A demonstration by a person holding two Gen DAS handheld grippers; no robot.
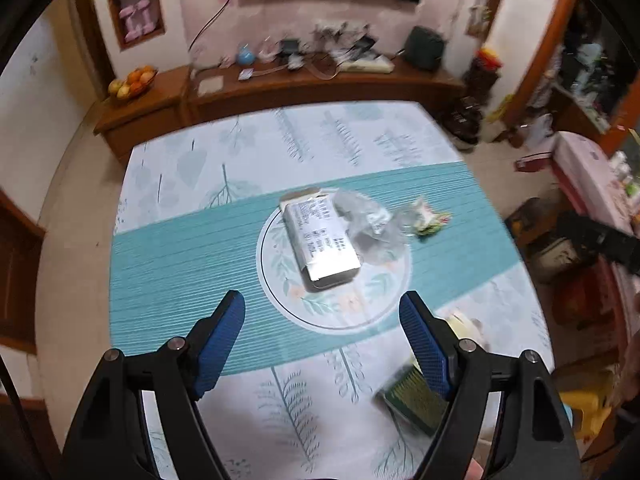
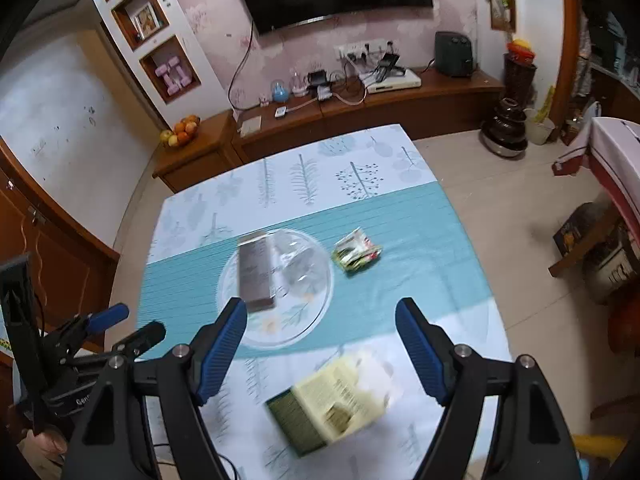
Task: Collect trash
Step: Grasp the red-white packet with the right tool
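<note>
A round plate point(image 1: 280, 300) point(image 2: 260, 334) sits mid-table on the teal band. On it lie a flattened grey carton point(image 1: 320, 236) point(image 2: 256, 270) and crumpled clear plastic point(image 1: 370, 228) point(image 2: 298, 260). A crumpled green and white wrapper point(image 1: 430, 218) point(image 2: 356, 252) lies on the cloth right of the plate. A green and cream box point(image 2: 328, 404) point(image 1: 412, 396) lies near the front edge. My left gripper point(image 1: 322, 342) is open and empty, short of the plate. My right gripper point(image 2: 320, 348) is open and empty, above the box; the left gripper shows at its left point(image 2: 120, 326).
The table carries a leaf-print cloth point(image 1: 240, 152) point(image 2: 360, 160). Behind it stands a wooden TV bench point(image 2: 360, 108) with cables, a fruit bowl point(image 2: 182, 130) and a TV above. Floor and furniture with clutter lie to the right point(image 2: 600, 240).
</note>
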